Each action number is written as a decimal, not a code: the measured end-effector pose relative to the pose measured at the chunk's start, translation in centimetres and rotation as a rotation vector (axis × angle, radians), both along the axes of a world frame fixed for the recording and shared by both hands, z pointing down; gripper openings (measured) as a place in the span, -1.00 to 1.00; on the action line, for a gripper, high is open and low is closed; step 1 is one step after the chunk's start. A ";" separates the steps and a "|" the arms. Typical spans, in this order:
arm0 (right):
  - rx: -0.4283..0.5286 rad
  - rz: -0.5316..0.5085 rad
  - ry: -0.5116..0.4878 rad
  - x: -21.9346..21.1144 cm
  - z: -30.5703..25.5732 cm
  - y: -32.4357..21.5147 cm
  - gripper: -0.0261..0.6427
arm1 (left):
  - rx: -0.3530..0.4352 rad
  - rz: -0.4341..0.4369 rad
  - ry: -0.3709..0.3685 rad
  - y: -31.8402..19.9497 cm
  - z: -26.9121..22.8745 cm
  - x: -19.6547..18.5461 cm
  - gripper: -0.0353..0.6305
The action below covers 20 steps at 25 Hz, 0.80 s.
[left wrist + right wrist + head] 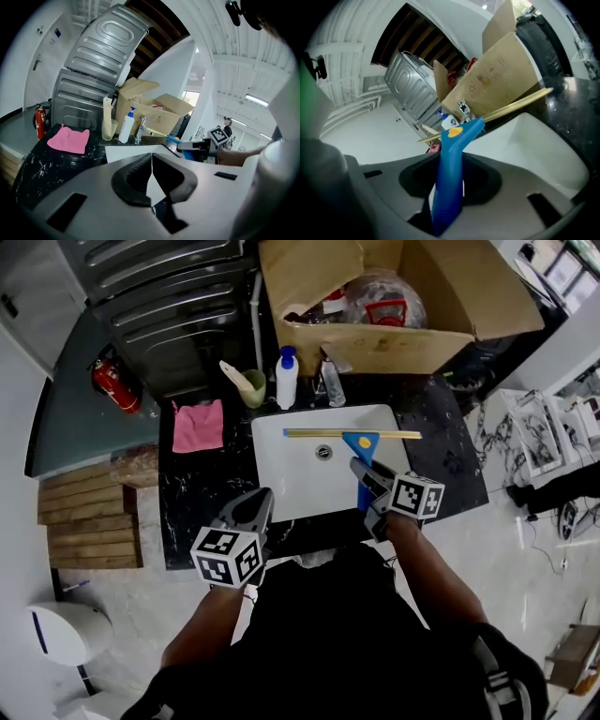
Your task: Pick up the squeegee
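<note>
The squeegee (362, 442) has a blue handle and a long yellowish blade, and it hangs above the white sink (281, 474). My right gripper (367, 482) is shut on the blue handle, with the blade lying level across the far side of the basin. In the right gripper view the handle (450, 178) stands up between the jaws and the blade (513, 107) runs off to the right. My left gripper (255, 512) hovers over the sink's near left corner. In the left gripper view the left gripper (151, 171) is shut, its pads meeting with nothing between them.
An open cardboard box (375, 334) stands behind the sink. A white bottle (286, 379), a green cup (251, 388) and the faucet (330, 381) line the back edge. A pink cloth (198, 426) lies on the dark counter (197, 493). A red fire extinguisher (116, 385) stands at the left.
</note>
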State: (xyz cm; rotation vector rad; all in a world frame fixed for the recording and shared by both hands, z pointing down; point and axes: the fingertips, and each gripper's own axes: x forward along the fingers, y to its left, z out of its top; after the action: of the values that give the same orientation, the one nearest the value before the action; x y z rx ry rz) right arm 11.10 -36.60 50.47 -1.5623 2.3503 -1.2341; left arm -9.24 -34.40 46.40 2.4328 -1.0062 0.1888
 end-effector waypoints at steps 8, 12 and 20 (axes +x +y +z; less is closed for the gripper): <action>0.095 0.035 -0.085 1.1 -5.2 2.9 -0.53 | 0.036 0.030 0.033 1.4 -1.9 2.8 -0.84; 0.147 0.010 -0.126 1.6 -7.1 4.3 -0.52 | 0.039 0.009 0.044 3.0 -2.6 3.8 -0.84; 0.168 -0.045 -0.145 4.2 -8.0 10.1 -0.53 | 0.129 0.040 0.095 8.4 -5.9 8.8 -0.84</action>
State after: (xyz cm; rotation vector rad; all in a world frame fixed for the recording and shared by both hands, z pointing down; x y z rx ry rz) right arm 15.26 -26.46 42.51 -1.3301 2.3406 -1.0850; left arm -0.44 -25.98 40.50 2.5527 -0.9555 0.0213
